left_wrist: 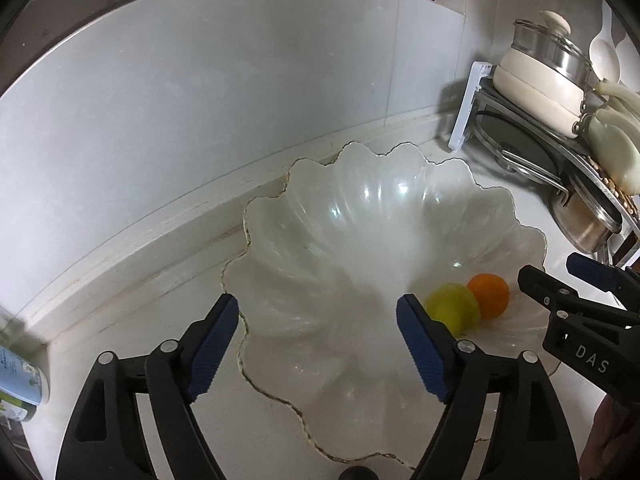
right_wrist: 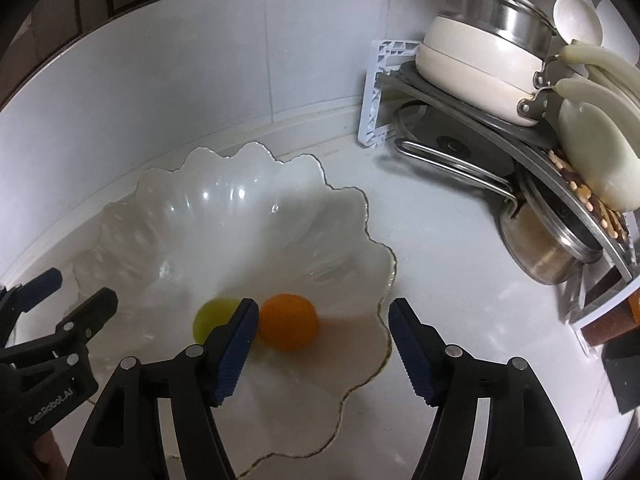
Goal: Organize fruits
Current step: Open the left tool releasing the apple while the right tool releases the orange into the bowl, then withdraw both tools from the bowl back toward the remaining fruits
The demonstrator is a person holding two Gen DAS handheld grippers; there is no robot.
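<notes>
A scalloped, translucent white bowl stands on the pale counter by the tiled wall. In its bottom lie an orange fruit and a yellow-green fruit, touching each other. My left gripper hangs open over the bowl's left half with nothing between its blue pads. In the right wrist view, the right gripper is open above the bowl, the orange fruit just beyond its left finger and the yellow-green fruit partly hidden behind that finger. Each gripper shows in the other's view: right gripper, left gripper.
A metal rack at the right carries a cream pot with a glass lid, steel pans and pale utensils. A white plastic frame leans at its left end. A printed container stands at the counter's left edge.
</notes>
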